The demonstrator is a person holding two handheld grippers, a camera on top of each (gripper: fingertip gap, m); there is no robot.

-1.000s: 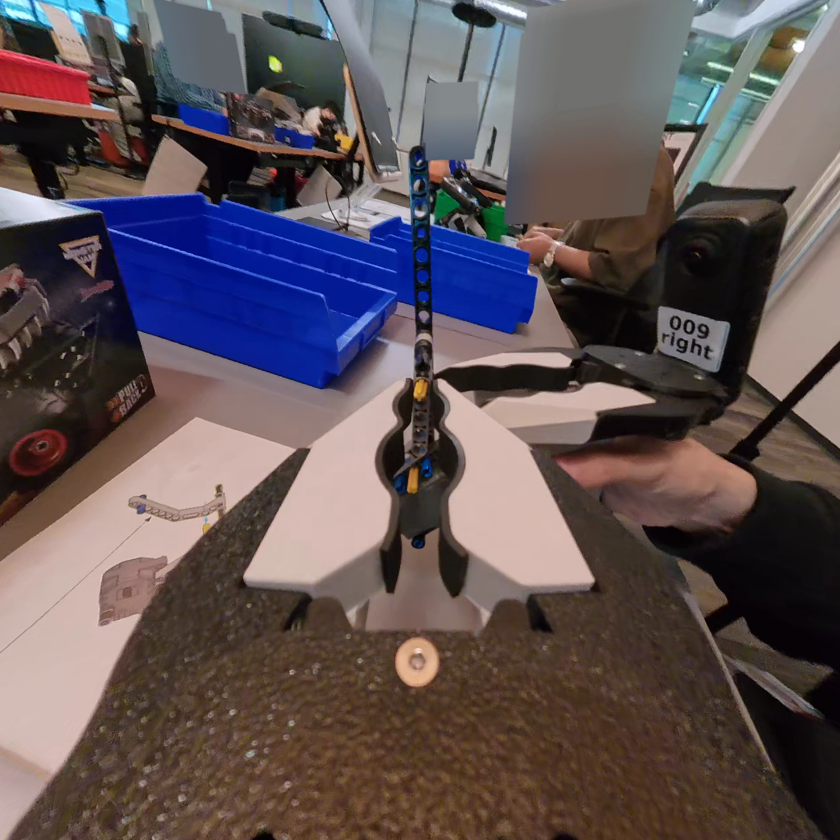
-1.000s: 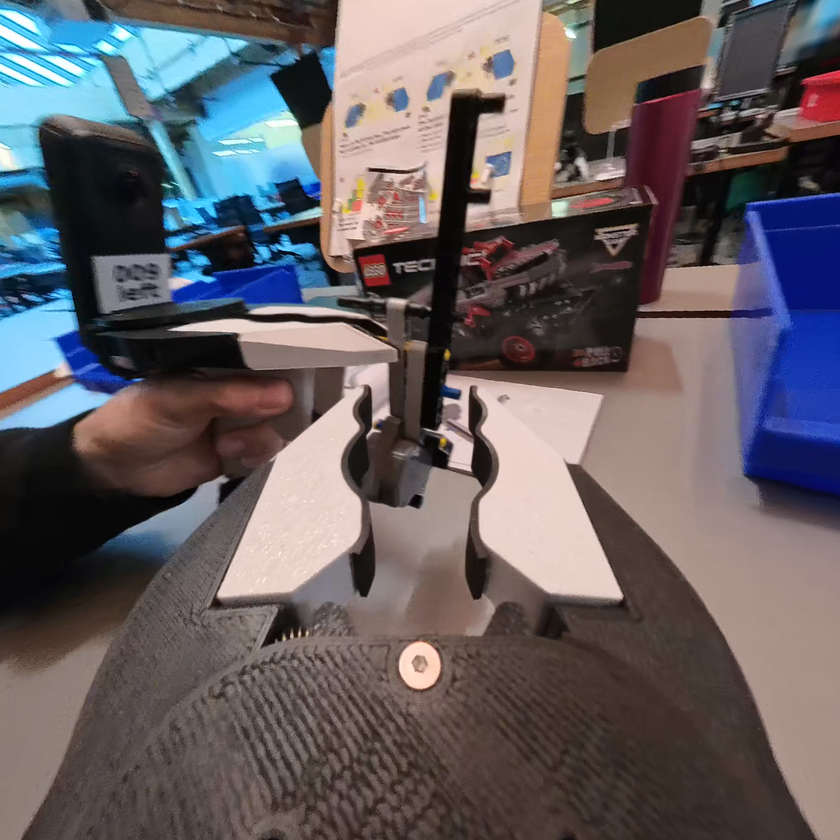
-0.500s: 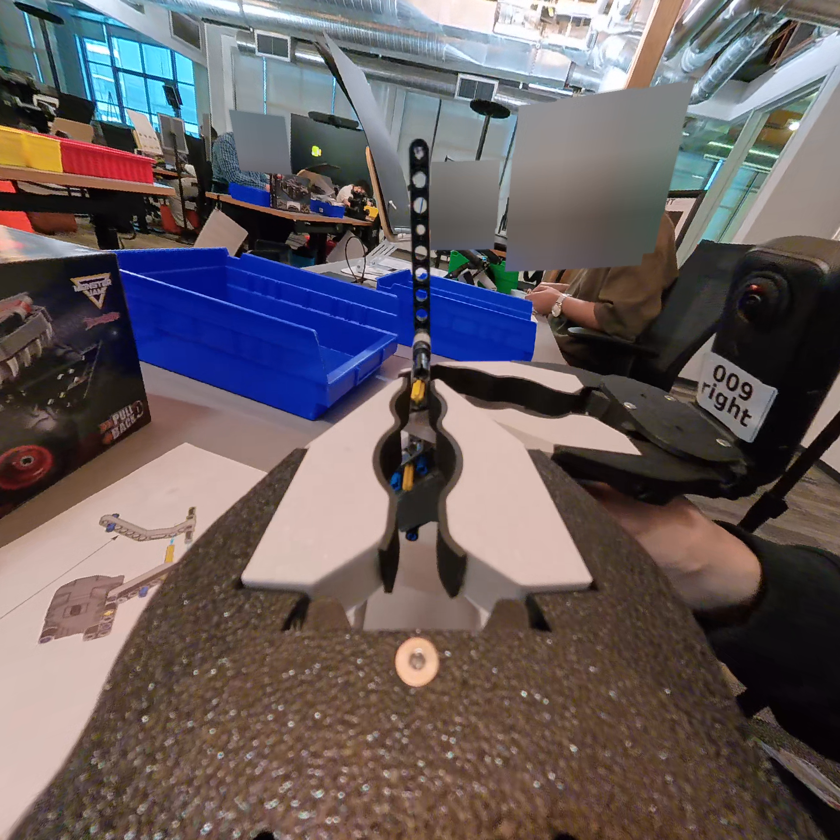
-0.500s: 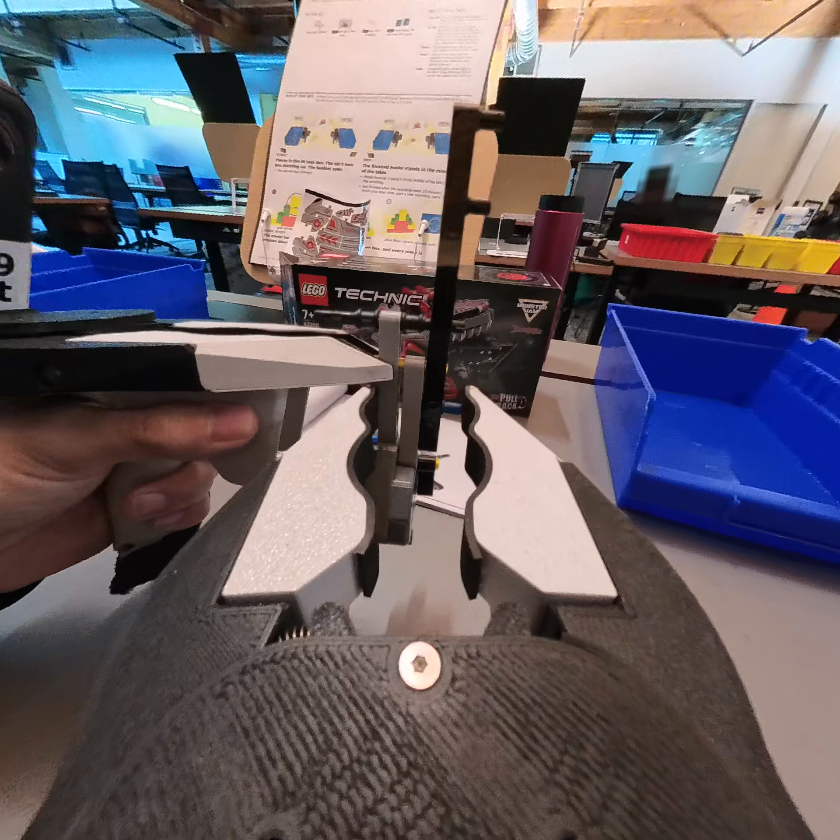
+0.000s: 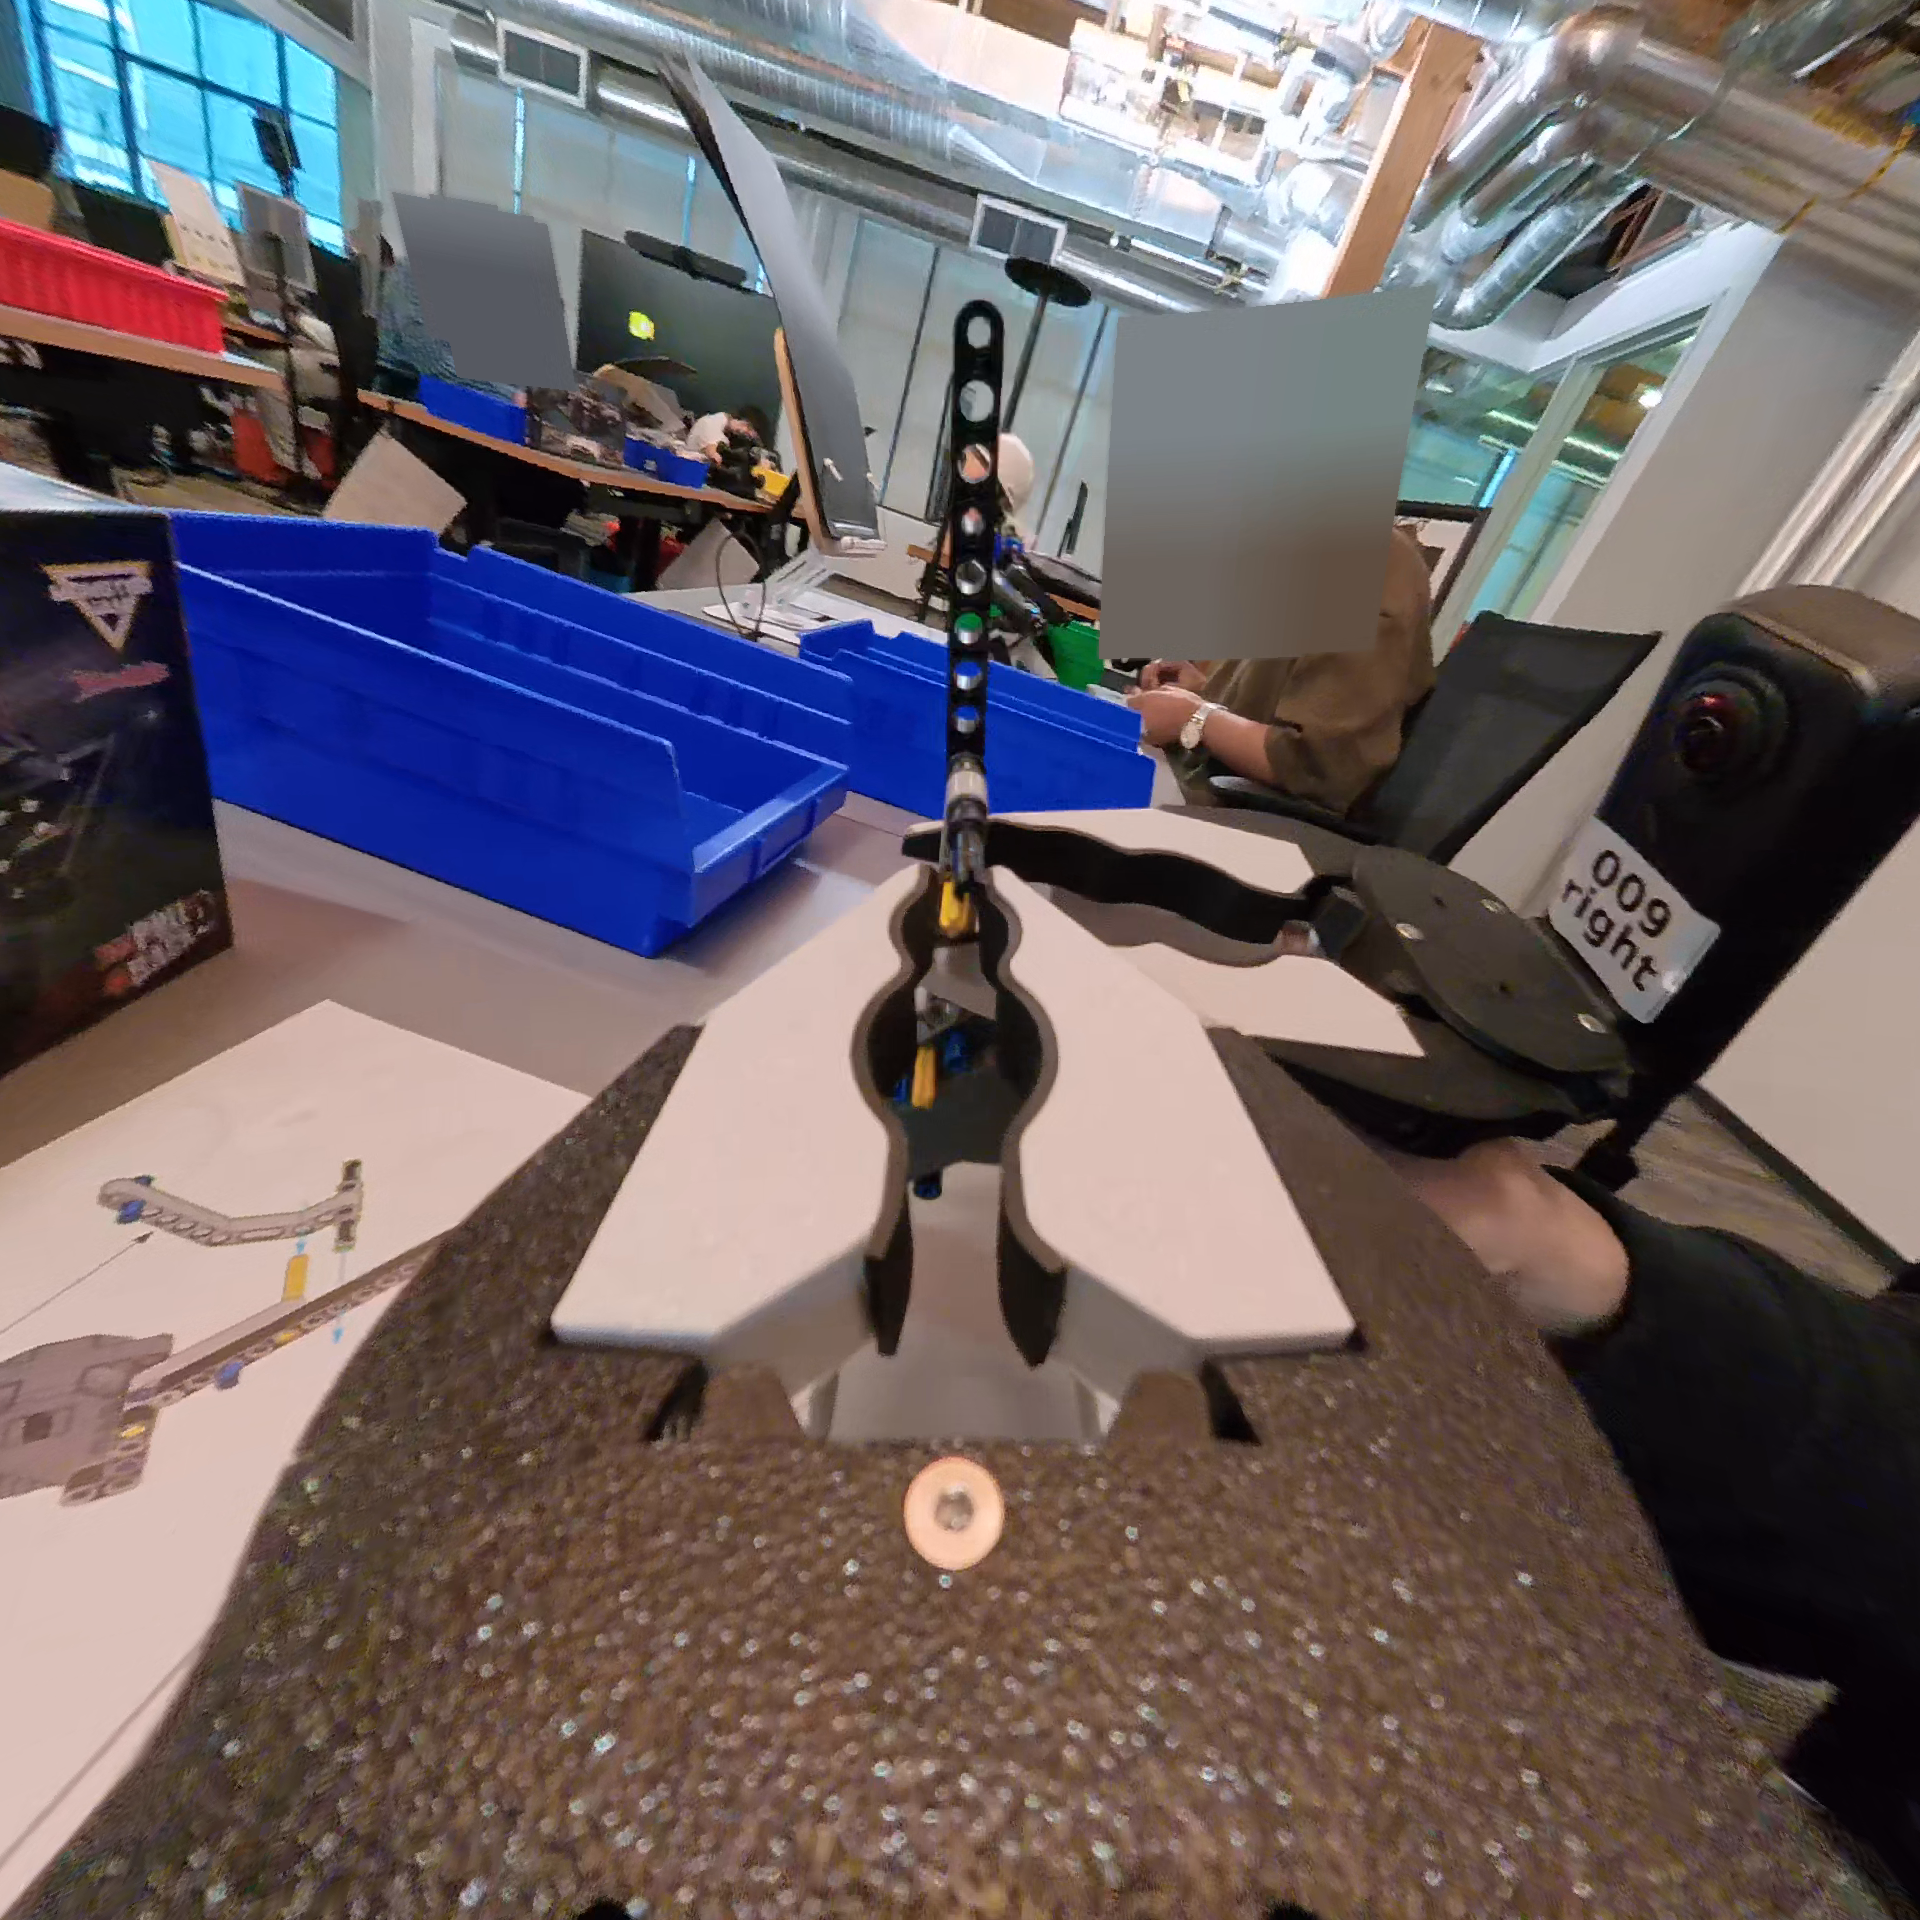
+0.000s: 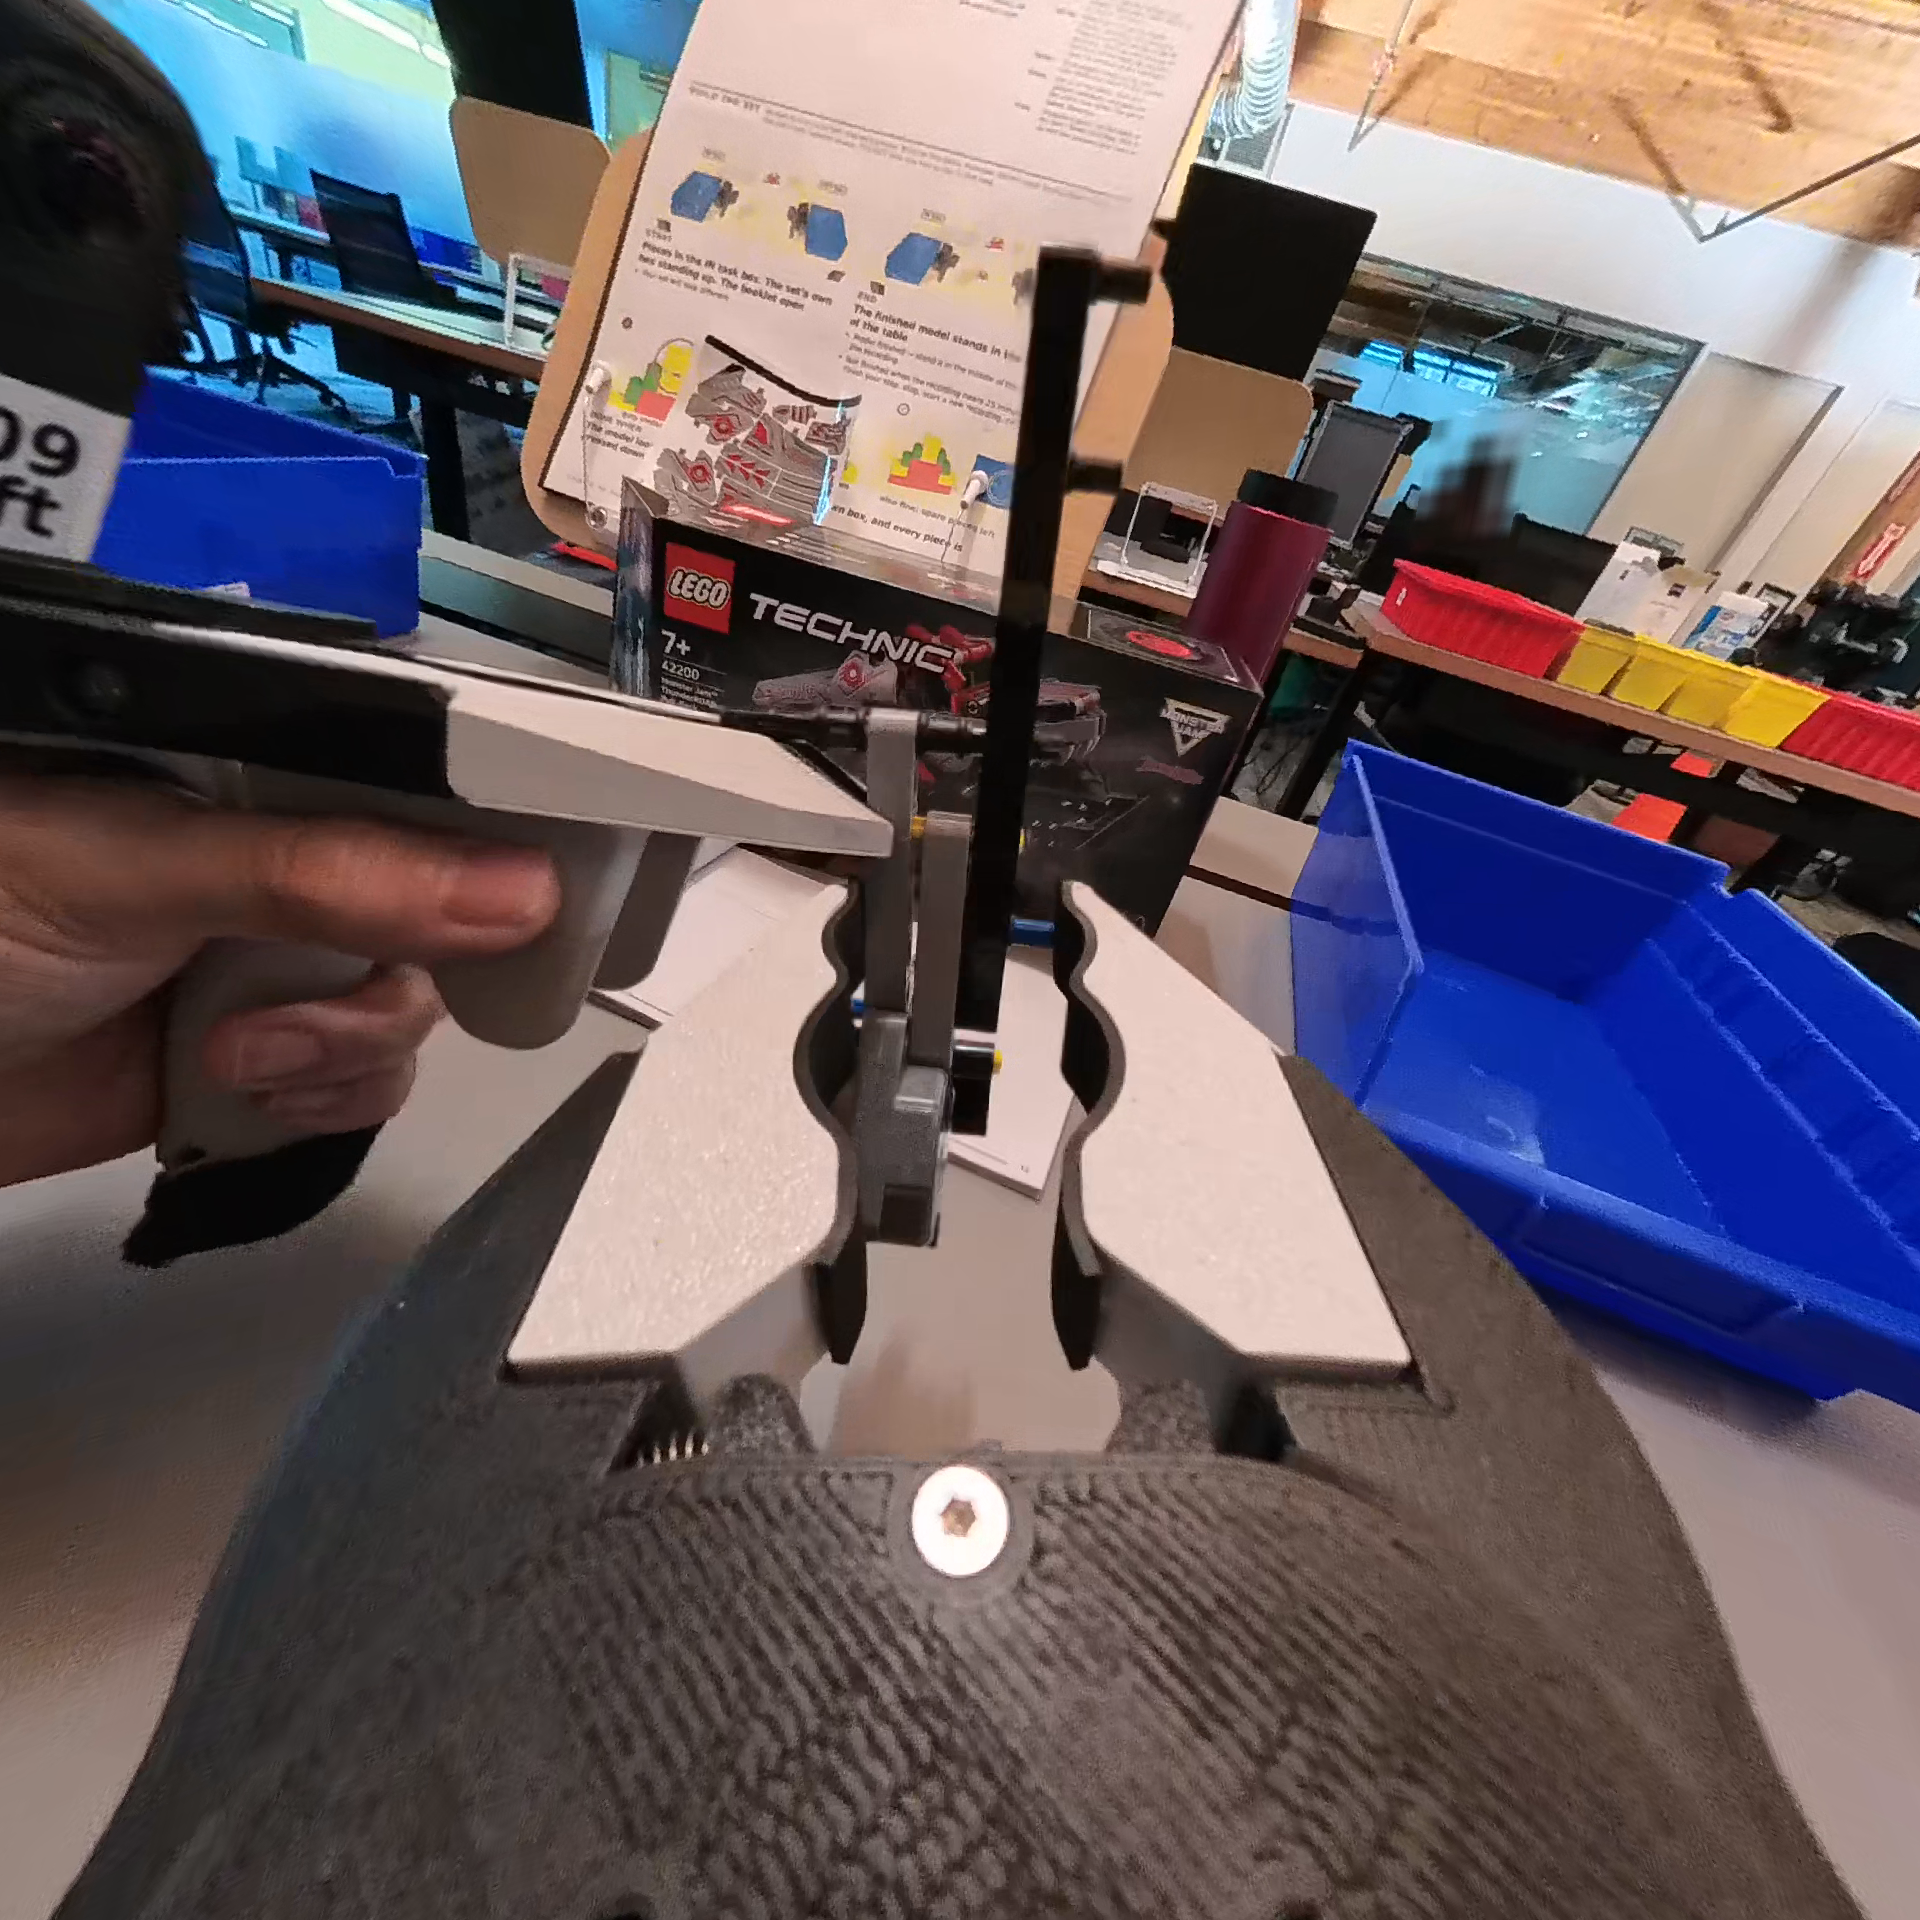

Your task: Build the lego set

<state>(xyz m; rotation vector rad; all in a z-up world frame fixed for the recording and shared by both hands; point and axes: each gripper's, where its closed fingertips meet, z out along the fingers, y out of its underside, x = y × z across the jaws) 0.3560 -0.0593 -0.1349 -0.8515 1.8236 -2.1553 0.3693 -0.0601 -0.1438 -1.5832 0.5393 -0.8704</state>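
**Lego sub-assembly in progress, held above the surface**

Set box [image 5: 94, 790]: standing at left, instruction sheet [image 5: 208, 1247] lying beside it. Blue bins [image 5: 499, 727]: sitting open, showing nothing inside. Left gripper [image 5: 951, 914]: jaws pinching the grey-and-black assembly [image 6: 909, 1039], its long black beam [image 5: 971, 540] pointing upward. Right gripper [image 6: 956, 935]: jaws sitting spread around the same assembly, not gripping. Judging by this: an early stage, most building remaining.
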